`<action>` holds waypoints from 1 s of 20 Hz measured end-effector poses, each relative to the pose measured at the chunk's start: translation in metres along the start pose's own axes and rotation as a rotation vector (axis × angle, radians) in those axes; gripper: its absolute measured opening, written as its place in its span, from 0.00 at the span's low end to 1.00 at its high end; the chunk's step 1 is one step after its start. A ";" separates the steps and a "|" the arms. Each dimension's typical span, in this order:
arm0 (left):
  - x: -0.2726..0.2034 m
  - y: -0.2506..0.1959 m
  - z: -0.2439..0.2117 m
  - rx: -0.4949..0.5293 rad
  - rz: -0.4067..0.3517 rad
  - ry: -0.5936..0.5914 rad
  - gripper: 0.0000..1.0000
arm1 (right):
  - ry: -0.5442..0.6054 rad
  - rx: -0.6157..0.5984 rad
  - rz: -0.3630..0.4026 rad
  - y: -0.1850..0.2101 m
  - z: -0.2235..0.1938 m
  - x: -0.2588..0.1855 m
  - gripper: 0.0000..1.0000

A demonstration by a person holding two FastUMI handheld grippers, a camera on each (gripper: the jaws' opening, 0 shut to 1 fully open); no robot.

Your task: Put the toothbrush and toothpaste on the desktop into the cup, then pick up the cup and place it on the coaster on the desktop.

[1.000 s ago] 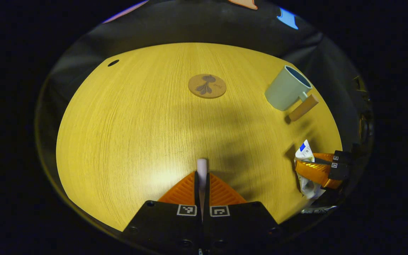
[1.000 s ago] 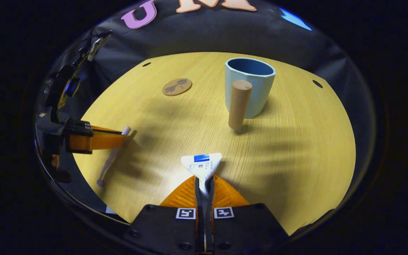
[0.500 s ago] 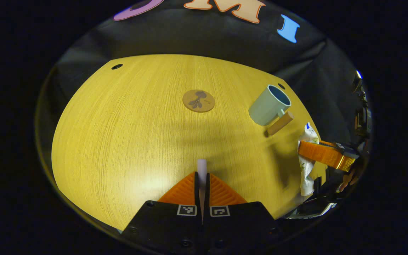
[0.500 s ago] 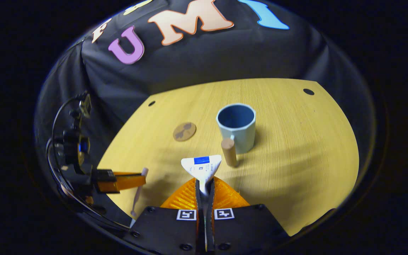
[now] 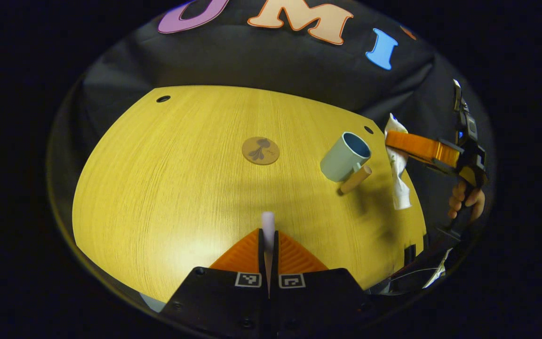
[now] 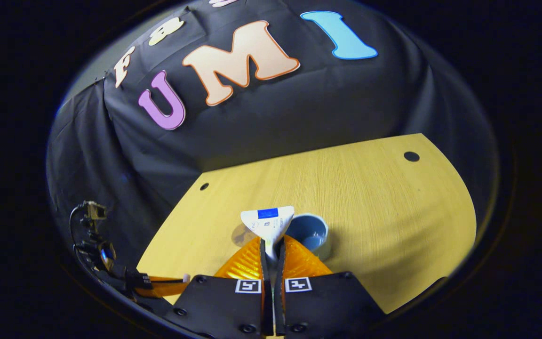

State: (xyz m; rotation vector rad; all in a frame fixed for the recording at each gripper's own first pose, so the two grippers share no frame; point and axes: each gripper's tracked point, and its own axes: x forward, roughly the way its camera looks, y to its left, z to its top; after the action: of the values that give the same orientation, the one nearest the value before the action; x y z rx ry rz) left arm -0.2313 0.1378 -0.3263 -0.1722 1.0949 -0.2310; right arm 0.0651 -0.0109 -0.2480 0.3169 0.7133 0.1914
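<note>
My left gripper (image 5: 268,235) is shut on the white toothbrush (image 5: 267,221), whose end sticks out past the fingertips, above the near part of the wooden table (image 5: 167,188). The pale blue cup (image 5: 345,157) with a wooden handle (image 5: 355,179) stands at the right. My right gripper (image 6: 272,245) is shut on the white toothpaste tube (image 6: 267,221) and holds it high above the cup (image 6: 309,233). In the left gripper view that right gripper (image 5: 395,143) hangs just right of the cup, the tube (image 5: 398,165) dangling. The round coaster (image 5: 260,150) lies mid-table.
Small dark holes (image 5: 163,99) mark the table's far corners. A hand (image 5: 464,200) holds the right gripper's handle at the right edge. The black cloth wall (image 6: 261,122) rises behind the table. The left gripper (image 6: 158,285) shows low at the left in the right gripper view.
My right gripper has lifted the toothpaste up off the table and carried it to above the cup. My left gripper has risen with the toothbrush still held.
</note>
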 end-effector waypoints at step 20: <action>-0.147 0.002 -0.028 -0.047 0.040 -0.108 0.00 | -0.210 -0.166 -0.045 -0.022 0.032 0.079 0.19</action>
State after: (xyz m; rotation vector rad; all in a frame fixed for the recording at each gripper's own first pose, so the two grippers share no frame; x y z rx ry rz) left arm -0.3203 0.1783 -0.2127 -0.2022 0.9962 -0.1581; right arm 0.1463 -0.0168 -0.2811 0.1593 0.4924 0.1710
